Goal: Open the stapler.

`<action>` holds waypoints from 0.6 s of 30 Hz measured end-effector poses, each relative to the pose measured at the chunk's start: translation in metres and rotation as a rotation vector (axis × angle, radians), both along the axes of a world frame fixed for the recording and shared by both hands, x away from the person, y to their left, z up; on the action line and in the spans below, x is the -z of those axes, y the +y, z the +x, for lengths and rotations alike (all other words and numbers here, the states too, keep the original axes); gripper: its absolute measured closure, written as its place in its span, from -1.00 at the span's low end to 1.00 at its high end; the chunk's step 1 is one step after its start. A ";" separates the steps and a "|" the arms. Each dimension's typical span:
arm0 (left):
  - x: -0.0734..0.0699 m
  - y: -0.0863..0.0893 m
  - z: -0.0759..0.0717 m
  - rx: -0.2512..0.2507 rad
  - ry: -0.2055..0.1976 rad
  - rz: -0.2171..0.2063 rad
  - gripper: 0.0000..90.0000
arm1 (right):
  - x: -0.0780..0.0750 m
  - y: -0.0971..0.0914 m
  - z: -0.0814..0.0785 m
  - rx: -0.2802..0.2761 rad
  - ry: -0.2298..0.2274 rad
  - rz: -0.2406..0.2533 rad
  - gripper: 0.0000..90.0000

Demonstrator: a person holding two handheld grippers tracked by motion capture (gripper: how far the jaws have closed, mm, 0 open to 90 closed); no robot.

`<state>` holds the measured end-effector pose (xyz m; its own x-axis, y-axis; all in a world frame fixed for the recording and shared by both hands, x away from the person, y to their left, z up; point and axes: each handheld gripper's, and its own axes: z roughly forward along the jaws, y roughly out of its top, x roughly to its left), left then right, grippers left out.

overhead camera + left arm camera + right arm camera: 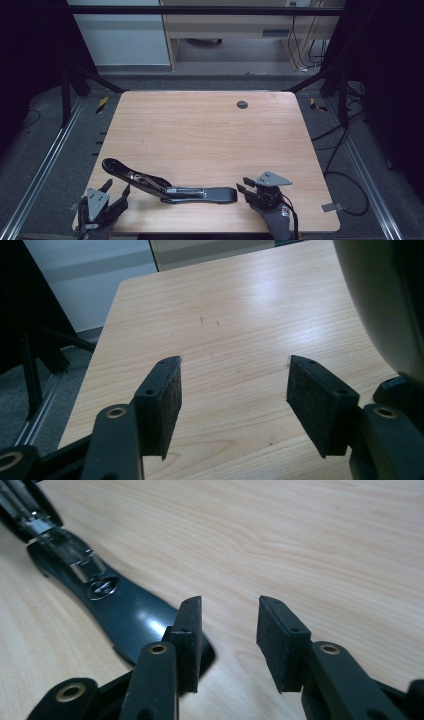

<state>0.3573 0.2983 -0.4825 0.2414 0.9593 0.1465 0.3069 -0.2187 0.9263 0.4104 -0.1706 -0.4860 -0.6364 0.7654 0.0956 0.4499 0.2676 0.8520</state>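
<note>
Our right gripper [243, 188] stands open and empty just off the flat base end of the stapler [170, 184]; our left gripper [116, 192], also open and empty, sits by the raised arm. We should back the right one straight away, brushing nothing. The stapler lies hinged open near the table's [210, 125] front edge, long axis left to right, arm rising leftward

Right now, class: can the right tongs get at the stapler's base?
Probably yes: the right tongs stand open just beside the stapler base's near end, with bare table between and nothing blocking.
</note>
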 end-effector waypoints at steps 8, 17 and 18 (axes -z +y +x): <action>0.003 0.003 0.002 -0.004 0.011 -0.018 -0.12 | -0.017 -0.025 0.002 0.102 -0.001 -0.055 0.48; 0.005 0.003 0.002 0.002 0.013 -0.014 -0.09 | -0.032 -0.055 0.011 0.210 0.034 -0.094 0.49; 0.005 0.002 0.002 0.006 0.014 -0.009 -0.09 | -0.032 -0.056 0.011 0.221 0.039 -0.101 0.49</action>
<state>0.3596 0.3007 -0.4872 0.2491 0.9591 0.1345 0.3189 -0.2124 0.9237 0.4218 -0.2271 -0.4541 -0.4498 0.8925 0.0329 0.5386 0.2417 0.8071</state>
